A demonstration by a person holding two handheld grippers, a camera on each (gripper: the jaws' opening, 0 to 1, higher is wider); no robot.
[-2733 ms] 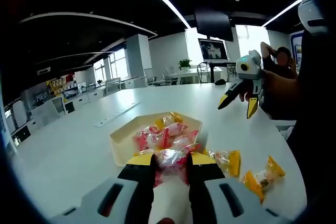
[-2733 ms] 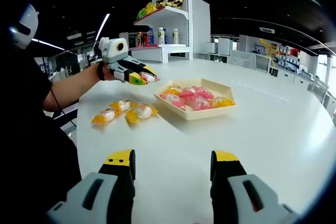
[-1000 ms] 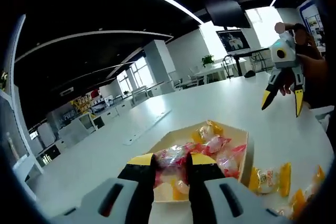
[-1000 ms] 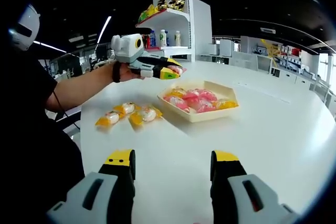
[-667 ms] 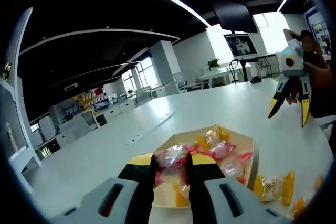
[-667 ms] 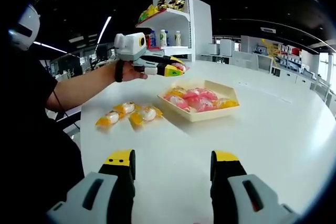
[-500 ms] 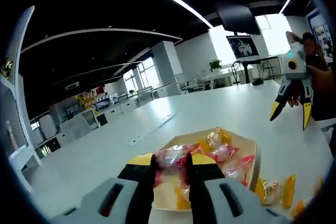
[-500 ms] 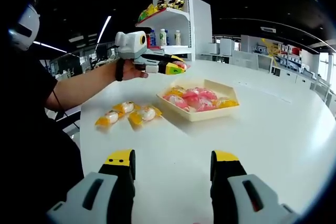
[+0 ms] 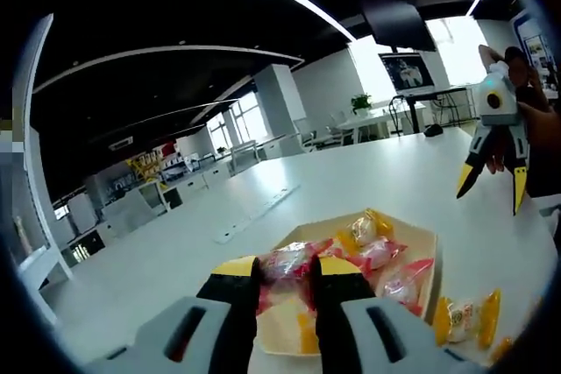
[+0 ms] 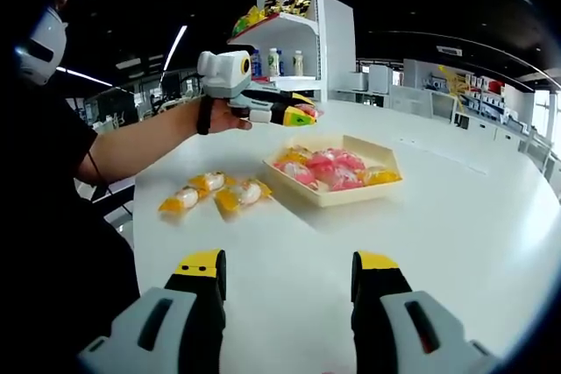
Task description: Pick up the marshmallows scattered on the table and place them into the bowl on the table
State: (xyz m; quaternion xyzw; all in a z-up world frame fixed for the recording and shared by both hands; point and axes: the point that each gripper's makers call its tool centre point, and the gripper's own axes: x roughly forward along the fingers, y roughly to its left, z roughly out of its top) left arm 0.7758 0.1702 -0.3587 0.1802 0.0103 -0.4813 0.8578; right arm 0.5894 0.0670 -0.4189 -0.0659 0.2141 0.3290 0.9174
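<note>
Change since earlier: in the right gripper view the left gripper (image 10: pixel 302 115) has travelled rightward across the upper middle of the frame and now hangs above the near-left corner of the bowl (image 10: pixel 342 194); the two loose sweets on the table have stayed put.

Left gripper: in the left gripper view its yellow-tipped jaws rise from the bottom centre, the left gripper (image 9: pixel 284 267) clamped on a pink-wrapped marshmallow (image 9: pixel 286 264). The wrapper's long axis runs left to right across the frame, its twisted ends poking out past each jaw.

Right gripper: in the right gripper view its own jaws stand wide apart at the bottom of the frame, the right gripper (image 10: pixel 287 262) gripping nothing, over bare white table (image 10: pixel 456 216). In the left gripper view it shows at the right edge, the right gripper (image 9: pixel 493 179) pointing downward in the frame with its tips spread.

Bowl: a shallow cream tray with angled corners, centre of the right gripper view, holding a heap of pink and yellow wrapped sweets (image 10: pixel 331 169).

Loose marshmallows: two yellow-wrapped ones left of the bowl in the right gripper view, the near marshmallow (image 10: pixel 238 193) just beside the bowl and the far marshmallow (image 10: pixel 188 194) near it; both lie with long axes slanting from lower left to upper right of the frame.

Person: a bare forearm (image 10: pixel 140 144) reaches in from the left of the right gripper view.
</note>
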